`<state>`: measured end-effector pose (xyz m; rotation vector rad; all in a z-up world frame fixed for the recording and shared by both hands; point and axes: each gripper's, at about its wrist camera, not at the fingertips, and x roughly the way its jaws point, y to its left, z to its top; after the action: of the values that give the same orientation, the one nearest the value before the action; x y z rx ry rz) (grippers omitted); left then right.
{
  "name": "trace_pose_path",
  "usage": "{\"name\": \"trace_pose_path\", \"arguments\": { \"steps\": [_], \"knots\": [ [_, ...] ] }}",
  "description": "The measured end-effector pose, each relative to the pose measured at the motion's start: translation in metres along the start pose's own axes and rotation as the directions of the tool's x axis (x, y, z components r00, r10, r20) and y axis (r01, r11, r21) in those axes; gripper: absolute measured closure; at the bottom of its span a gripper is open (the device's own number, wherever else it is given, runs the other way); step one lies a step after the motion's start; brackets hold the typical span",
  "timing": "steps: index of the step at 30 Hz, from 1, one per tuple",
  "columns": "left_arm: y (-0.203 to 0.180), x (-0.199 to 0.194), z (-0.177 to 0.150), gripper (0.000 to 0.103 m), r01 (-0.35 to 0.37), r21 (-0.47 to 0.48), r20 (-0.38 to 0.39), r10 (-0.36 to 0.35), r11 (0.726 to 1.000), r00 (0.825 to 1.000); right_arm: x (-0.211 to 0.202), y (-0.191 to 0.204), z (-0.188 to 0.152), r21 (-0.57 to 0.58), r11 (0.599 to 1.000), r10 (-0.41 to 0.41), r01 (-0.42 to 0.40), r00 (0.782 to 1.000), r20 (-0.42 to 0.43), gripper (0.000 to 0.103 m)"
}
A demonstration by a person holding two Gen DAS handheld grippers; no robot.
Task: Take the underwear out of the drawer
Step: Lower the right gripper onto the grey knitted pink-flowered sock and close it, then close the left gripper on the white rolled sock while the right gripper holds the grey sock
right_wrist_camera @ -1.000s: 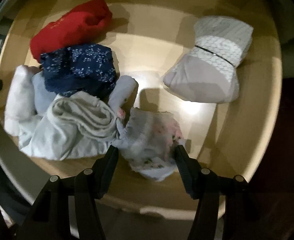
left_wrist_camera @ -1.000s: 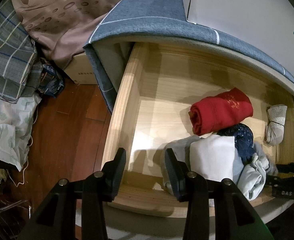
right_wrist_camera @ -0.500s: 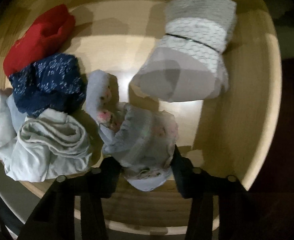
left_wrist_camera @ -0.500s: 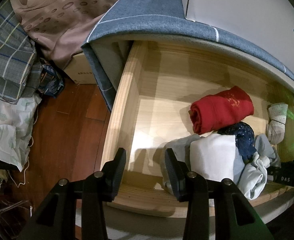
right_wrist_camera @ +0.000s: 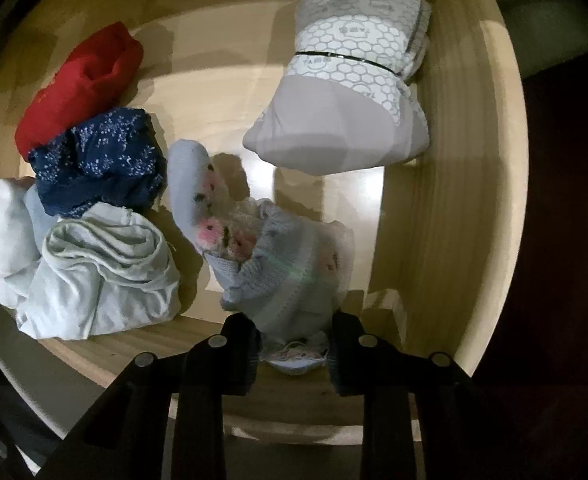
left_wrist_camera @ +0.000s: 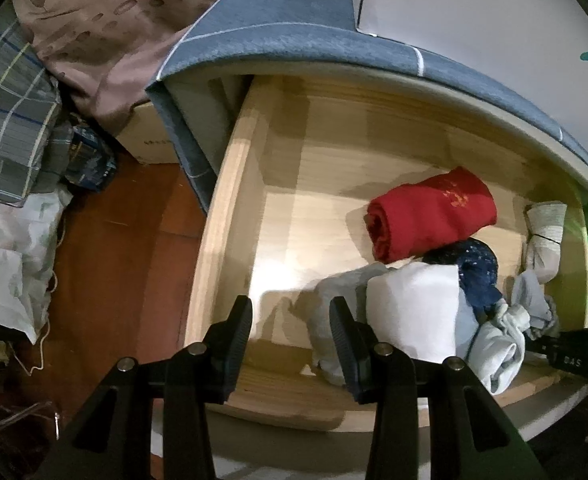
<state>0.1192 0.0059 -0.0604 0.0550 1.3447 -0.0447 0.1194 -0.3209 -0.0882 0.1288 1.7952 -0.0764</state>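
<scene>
The wooden drawer stands open with rolled underwear inside. My right gripper is shut on a pale blue floral underwear and holds it lifted above the drawer's front edge. Beside it lie a pale crumpled piece, a navy speckled one, a red roll and a grey-and-white honeycomb roll. My left gripper is open and empty over the drawer's front left corner, next to a white folded piece. The red roll also shows there.
A blue-grey blanket overhangs the drawer's back. A white box sits on it. Piled fabrics and a white bag lie on the wooden floor at the left. The drawer's left half shows bare wood.
My right gripper closed on the floral underwear and lifted it up and back toward the drawer's front edge. The left gripper stayed nearly still.
</scene>
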Motion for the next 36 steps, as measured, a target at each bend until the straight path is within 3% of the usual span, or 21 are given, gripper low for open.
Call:
{"name": "trace_pose_path", "arguments": {
  "steps": [8, 12, 18, 22, 36],
  "knots": [
    [-0.022, 0.001, -0.003, 0.062, 0.054, 0.090, -0.051, -0.050, 0.994, 0.997, 0.006, -0.018, -0.008, 0.046, 0.996, 0.072, -0.072, 0.997, -0.005, 0.079],
    [-0.035, -0.005, -0.005, 0.062, 0.138, 0.072, -0.073, -0.133, 0.988, 0.988, 0.007, -0.026, -0.009, 0.048, 0.995, 0.083, -0.082, 0.997, -0.003, 0.079],
    [-0.058, -0.003, -0.003, 0.062, 0.140, 0.098, -0.089, -0.131, 0.985, 0.987, 0.018, -0.017, -0.006, 0.065, 0.991, 0.118, -0.118, 0.993, -0.001, 0.078],
    [-0.064, 0.005, -0.003, 0.062, 0.164, 0.057, -0.126, -0.156, 0.985, 0.980, 0.017, -0.020, -0.006, 0.068, 0.989, 0.130, -0.129, 0.992, -0.001, 0.077],
    [-0.083, 0.028, -0.012, 0.049, 0.065, 0.130, -0.141, -0.046, 0.989, 0.989, 0.018, -0.024, -0.007, 0.081, 0.985, 0.153, -0.152, 0.988, -0.005, 0.076]
  ]
}}
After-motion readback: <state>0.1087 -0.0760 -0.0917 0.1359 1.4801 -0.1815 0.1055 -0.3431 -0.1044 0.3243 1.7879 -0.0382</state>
